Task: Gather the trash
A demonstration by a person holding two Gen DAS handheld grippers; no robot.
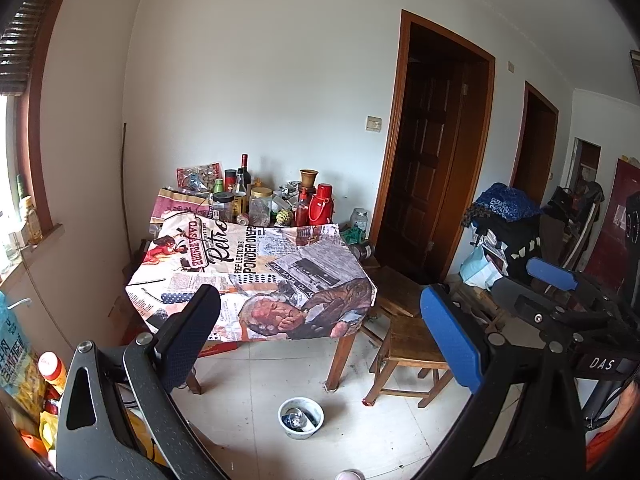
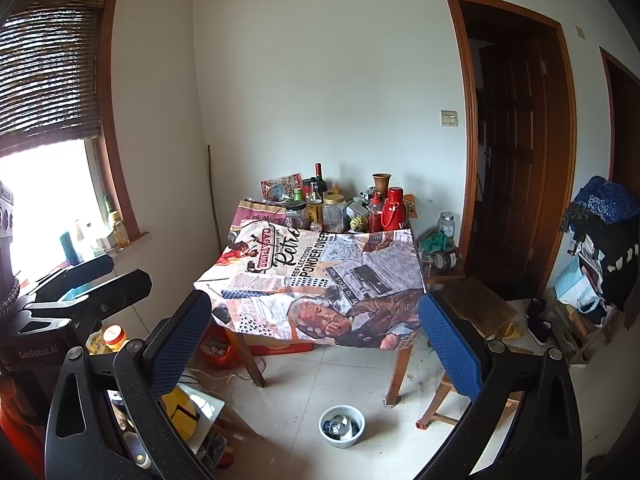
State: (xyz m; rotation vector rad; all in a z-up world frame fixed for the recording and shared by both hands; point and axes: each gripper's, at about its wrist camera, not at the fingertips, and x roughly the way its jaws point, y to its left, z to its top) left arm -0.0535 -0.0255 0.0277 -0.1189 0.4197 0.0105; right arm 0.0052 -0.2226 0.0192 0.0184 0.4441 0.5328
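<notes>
- White ceramic bowl (image 1: 301,417) stands on the tiled floor (image 1: 256,384) and contains discarded items, among them what appears to be a crushed can; the exact contents are not legible.
- Left tool (image 1: 320,332): fingers spread wide, nothing between them. The bowl lies below and ahead of the gap, well apart from both fingertips.
- Right tool (image 2: 316,336): fingers likewise spread wide and empty. In the right wrist view the bowl (image 2: 342,426) sits low in the frame, roughly centred under the gap, not touching either finger.
- Bench (image 1: 340,360) covered with a printed newspaper-pattern cloth (image 1: 256,280) stands behind the bowl; the bowl rests just in front of the front right leg, apart from it.
- Bottles and jars (image 1: 260,200) crowd the far edge of the bench against the wall; the near part of the cloth carries nothing.
- Wooden chair (image 1: 408,340) stands just right of the bench, its front leg near the bowl.
- Open floor extends in front of the bowl toward the cameras; bags and containers (image 1: 44,380) line the left side under the window.
- Dark wooden door (image 1: 432,160) lies on the right wall, with piled clothing (image 1: 504,208) beside it.
</notes>
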